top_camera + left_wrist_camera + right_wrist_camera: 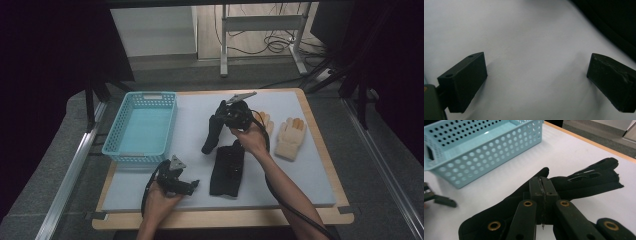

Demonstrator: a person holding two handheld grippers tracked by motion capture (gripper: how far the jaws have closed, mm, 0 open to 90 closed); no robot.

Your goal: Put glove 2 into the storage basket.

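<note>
At the table's near edge, the left gripper rests on the smooth pale mat, jaws wide apart and empty. Beside it lies a flat black glove. Mid-table, the right gripper, jaws clamped together, pinches a second limp black glove lifted above the mat. A perforated turquoise plastic basket sits left; two beige knit gloves lie right.

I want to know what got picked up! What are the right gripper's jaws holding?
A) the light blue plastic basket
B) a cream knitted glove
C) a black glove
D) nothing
C: in the right gripper view the right gripper has its jaws pressed shut on a black fabric glove, and the high view shows that glove hanging from it above the table.
</note>
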